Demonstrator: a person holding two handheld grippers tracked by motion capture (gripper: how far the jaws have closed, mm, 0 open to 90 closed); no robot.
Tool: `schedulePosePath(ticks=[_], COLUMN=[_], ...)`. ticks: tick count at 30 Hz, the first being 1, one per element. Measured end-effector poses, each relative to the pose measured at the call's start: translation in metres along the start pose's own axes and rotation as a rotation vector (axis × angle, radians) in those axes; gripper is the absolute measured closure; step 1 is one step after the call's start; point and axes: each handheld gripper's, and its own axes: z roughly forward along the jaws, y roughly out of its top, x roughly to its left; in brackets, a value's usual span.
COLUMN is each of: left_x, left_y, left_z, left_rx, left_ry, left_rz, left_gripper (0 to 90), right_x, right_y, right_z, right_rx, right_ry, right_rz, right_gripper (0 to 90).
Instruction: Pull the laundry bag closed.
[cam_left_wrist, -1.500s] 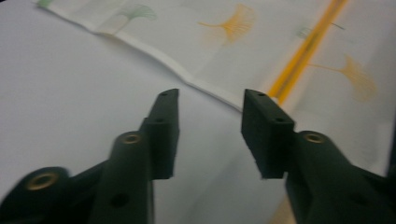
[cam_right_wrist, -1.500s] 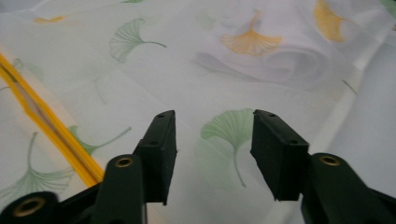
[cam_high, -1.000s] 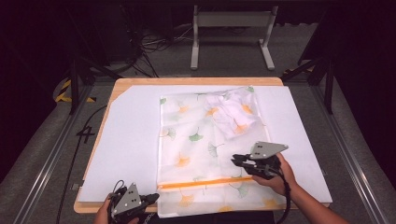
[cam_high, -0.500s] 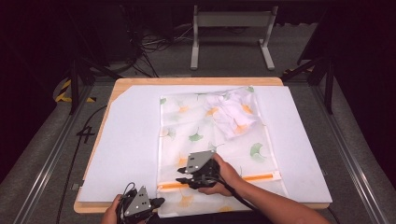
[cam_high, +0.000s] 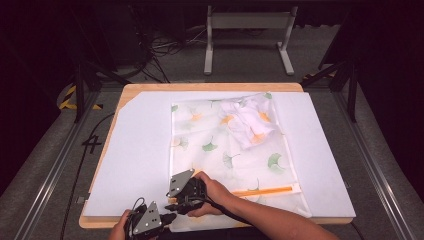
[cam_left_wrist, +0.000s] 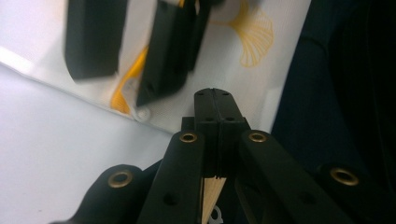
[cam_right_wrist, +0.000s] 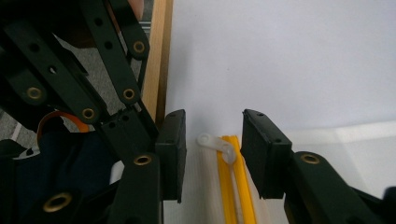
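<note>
A clear zip bag (cam_high: 225, 150) printed with ginkgo leaves lies on the white board (cam_high: 135, 150), with a white garment (cam_high: 247, 122) inside at its far end. Its orange zipper (cam_high: 262, 190) runs along the near side. My right gripper (cam_high: 173, 204) is at the zipper's left end, and its jaws have just been opening. They stand open on either side of the white slider (cam_right_wrist: 215, 144) without touching it. At the bag's near left corner, my left gripper (cam_high: 167, 218) is shut on the bag (cam_left_wrist: 233, 56). The right gripper (cam_left_wrist: 130, 60) appears just beyond it.
The white board lies on a wooden table (cam_high: 210, 87) whose near edge (cam_right_wrist: 156, 70) is close to both grippers. The bag's near edge hangs over the person's dark clothing (cam_left_wrist: 327, 93). A metal stand (cam_high: 247, 40) and cables sit on the floor behind.
My right gripper has travelled left along the zipper, from the bag's right side to its left end, and its jaws have opened. The left gripper stays put and shut.
</note>
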Motion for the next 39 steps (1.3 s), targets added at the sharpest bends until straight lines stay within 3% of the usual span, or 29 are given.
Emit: schedulePosePath(ticks=[6,12,19,28,34,39], left_x=[0.001,0.003,0.005,0.005,0.011,0.013], left_y=[0.0,0.0,0.0,0.001,0.002,0.004], left_z=[0.001,0.002,0.002,0.002,0.0,0.002], left_rx=[0.013,0.008,0.007,0.005,-0.015,-0.013], left_ry=[0.0,-0.013,-0.021,-0.02,0.039,0.048], left_rz=[0.004,-0.004,-0.01,-0.009,-0.029,-0.029], left_gripper=[90.0,90.0,90.0,90.0,87.7,86.8], right_x=[0.002,0.0,-0.006,-0.011,-0.014,-0.015], right_y=[0.002,0.002,-0.002,-0.009,-0.012,-0.016], right_z=[0.012,0.013,0.004,-0.006,-0.007,-0.007], right_rx=[0.042,0.054,0.015,0.0,-0.013,-0.02], right_ry=[-0.011,-0.038,-0.028,-0.016,-0.007,0.013], right_rz=[-0.007,-0.021,0.041,0.081,0.11,0.138], right_gripper=[62.6,72.7,82.2,89.1,89.8,88.1])
